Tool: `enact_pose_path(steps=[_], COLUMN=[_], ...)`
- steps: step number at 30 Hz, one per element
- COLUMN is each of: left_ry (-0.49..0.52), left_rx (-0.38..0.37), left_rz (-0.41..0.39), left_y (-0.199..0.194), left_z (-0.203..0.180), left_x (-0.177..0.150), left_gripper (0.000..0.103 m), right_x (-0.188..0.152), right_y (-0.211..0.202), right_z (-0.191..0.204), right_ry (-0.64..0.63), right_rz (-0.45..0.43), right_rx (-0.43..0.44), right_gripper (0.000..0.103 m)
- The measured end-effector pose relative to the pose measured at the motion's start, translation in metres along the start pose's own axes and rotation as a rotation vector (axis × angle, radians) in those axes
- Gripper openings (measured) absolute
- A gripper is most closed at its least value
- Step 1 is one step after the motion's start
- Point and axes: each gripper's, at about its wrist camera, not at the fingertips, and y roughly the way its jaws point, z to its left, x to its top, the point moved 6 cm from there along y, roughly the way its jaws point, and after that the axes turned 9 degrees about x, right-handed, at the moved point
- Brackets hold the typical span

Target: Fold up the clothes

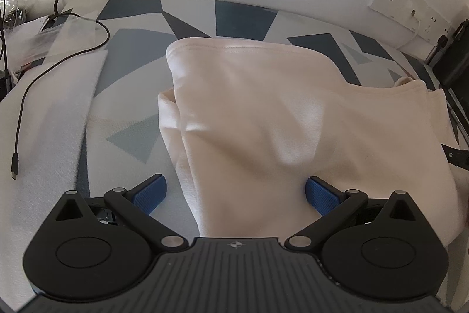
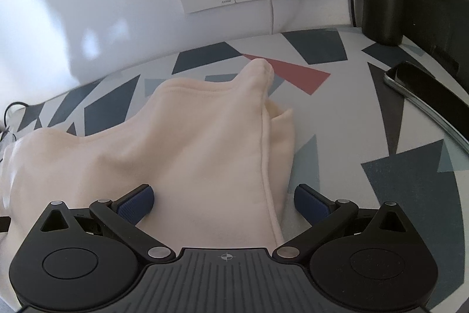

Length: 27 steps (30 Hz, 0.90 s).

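Risk first: slack cream garment (image 1: 249, 113) slipping or bunching once pinched, thick layers uneven between pads. Left claw (image 1: 234, 194) spread wide, gripping nothing, cloth lying between its fingers on patterned table (image 1: 126, 137). Right claw (image 2: 224, 203) likewise wide, empty, seam edge running between fingers, phone (image 2: 410, 81) well right.
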Motion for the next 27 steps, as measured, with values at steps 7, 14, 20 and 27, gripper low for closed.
enact_pose_path(steps=[7, 14, 20, 27], left_ry=[0.033, 0.002, -0.007, -0.008], left_rx=[-0.016, 0.001, -0.02, -0.055], left_rz=[0.019, 0.041, 0.054, 0.058], left_y=[0.001, -0.005, -0.002, 0.001], left_z=[0.0, 0.017, 0.021, 0.007], left_x=[0.003, 0.004, 0.002, 0.009], left_gripper=[0.103, 0.103, 0.103, 0.103], right_x=[0.002, 0.011, 0.008, 0.002], right_y=[0.002, -0.012, -0.011, 0.001], right_z=[0.001, -0.013, -0.026, 0.0], right_ry=[0.001, 0.077, 0.065, -0.043], right_rz=[0.029, 0.02, 0.051, 0.09], right_rx=[-0.006, 0.032, 0.056, 0.116], right_gripper=[0.102, 0.102, 0.102, 0.102])
